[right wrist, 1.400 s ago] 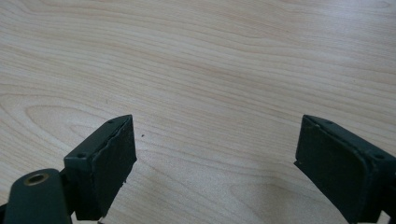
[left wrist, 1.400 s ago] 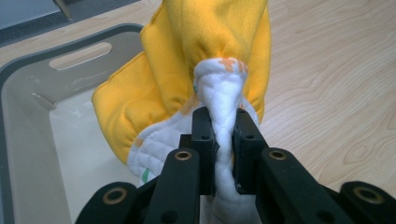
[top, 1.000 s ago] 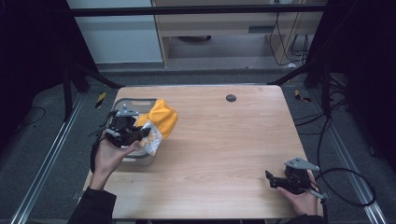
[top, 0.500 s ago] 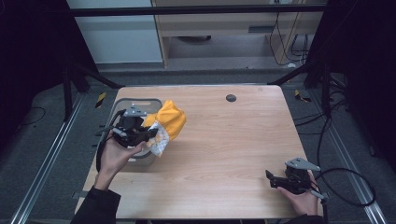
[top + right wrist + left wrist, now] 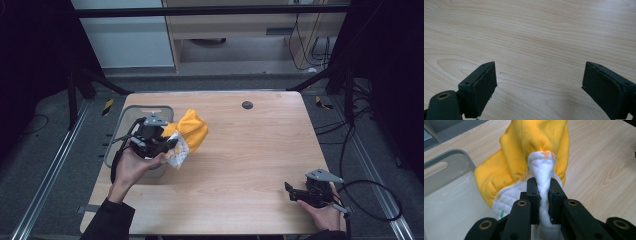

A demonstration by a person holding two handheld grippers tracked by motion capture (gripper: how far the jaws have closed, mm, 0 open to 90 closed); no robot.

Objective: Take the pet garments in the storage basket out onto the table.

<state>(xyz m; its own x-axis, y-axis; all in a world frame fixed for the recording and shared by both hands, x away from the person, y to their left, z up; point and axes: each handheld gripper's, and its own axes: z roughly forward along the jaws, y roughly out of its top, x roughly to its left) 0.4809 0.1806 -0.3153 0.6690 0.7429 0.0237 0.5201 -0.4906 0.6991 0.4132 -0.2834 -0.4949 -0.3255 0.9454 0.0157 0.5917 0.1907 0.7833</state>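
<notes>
Pinching a fold of white quilted lining, the left claw [image 5: 543, 195] holds a yellow cloth [image 5: 192, 131] lifted off the table [image 5: 260, 150], at the right-hand rim of a grey plastic bin [image 5: 131, 114]. In the left gripper view the two black jaws stand close together with a thin ridge of fabric squeezed between them; the yellow outer side bunches beyond the jaws, hanging partly over the bin's rim and partly over the bare wood. The cloth looks like a small padded garment or mitt with orange print; which one cannot be told.

The right claw [image 5: 300, 194] sits low at the near right corner of the table, well apart from the cloth. The right gripper view shows its jaws spread wide with nothing between them, wood grain underneath.

Risks, as judged from here:
- Grip is on a narrow pleat of lining only. The bulk of the cloth hangs free, so its weight or a quick swing may drag the pleat out of the jaws.
- The hanging part lies close to the bin's rim. A sideways carry could snag it there and tip or shift the light bin.
- If the aim is to lay the cloth flat, one pinch point will leave it bunched; the idle right claw would need a second corner.
- A small dark disc [image 5: 247, 105] at the far edge is out of the way.
</notes>
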